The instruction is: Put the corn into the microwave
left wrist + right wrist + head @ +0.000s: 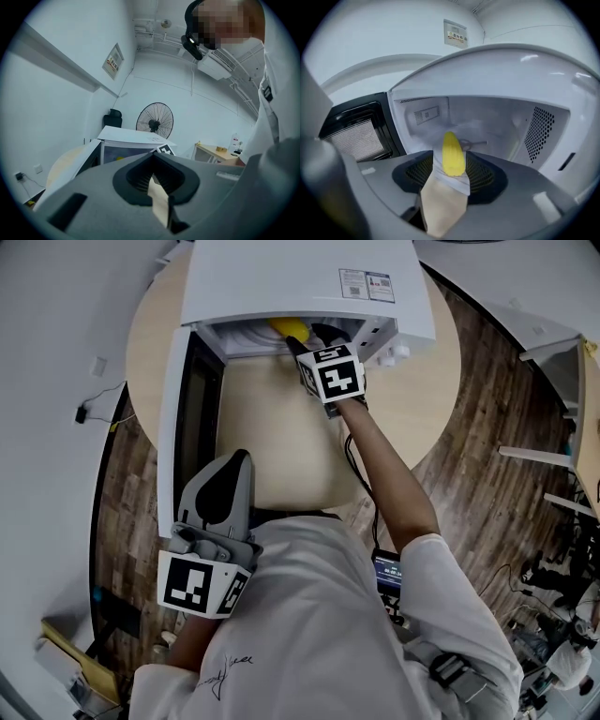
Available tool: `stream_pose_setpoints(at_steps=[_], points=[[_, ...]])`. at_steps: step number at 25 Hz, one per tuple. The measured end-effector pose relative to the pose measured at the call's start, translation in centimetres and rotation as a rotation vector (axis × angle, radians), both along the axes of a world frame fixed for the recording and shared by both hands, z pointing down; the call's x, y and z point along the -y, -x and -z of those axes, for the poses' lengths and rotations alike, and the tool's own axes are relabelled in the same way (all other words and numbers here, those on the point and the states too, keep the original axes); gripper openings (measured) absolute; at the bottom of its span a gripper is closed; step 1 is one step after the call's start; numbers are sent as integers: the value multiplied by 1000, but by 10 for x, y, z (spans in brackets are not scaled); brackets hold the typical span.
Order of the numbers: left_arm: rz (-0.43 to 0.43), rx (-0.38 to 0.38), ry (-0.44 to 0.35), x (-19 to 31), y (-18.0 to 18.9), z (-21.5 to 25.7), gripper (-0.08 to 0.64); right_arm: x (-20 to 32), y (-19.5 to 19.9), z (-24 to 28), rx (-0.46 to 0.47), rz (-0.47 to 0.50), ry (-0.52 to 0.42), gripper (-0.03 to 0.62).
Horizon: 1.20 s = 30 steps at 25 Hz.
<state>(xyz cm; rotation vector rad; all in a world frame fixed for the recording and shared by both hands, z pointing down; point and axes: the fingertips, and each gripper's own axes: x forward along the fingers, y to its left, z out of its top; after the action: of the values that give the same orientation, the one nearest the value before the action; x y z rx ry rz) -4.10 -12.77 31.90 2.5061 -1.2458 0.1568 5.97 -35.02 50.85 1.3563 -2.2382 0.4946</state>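
Observation:
The white microwave point(309, 277) stands at the far side of the round table point(272, 427), its door point(178, 418) swung open to the left. The yellow corn point(290, 328) lies just inside the cavity mouth; in the right gripper view the corn point(453, 153) rests on the cavity floor, seen through the gap of the jaws. My right gripper point(319, 337) hovers at the opening, right of the corn, open point(450, 176) and not pressing on it. My left gripper point(225, 486) is held near the body by the door's near end, open point(154, 180) and empty.
The open door juts toward me along the table's left side. Dark mesh door glass point(351, 136) shows at the left of the right gripper view. A standing fan point(154, 121) and a desk point(213, 152) lie beyond the microwave point(136, 137). Wooden floor point(487, 409) surrounds the table.

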Motion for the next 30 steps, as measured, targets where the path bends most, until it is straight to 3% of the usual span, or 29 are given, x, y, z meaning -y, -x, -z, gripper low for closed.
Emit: stream_pose_setpoints(at_steps=[11, 13, 30], points=[[23, 5, 2, -13, 7, -5, -12, -36, -16, 22, 66, -30, -7, 159], [25, 4, 4, -16, 6, -6, -12, -41, -20, 28, 76, -46, -20, 118], [75, -16, -10, -29, 3, -3, -12, -104, -44, 58, 148, -48, -10, 58]])
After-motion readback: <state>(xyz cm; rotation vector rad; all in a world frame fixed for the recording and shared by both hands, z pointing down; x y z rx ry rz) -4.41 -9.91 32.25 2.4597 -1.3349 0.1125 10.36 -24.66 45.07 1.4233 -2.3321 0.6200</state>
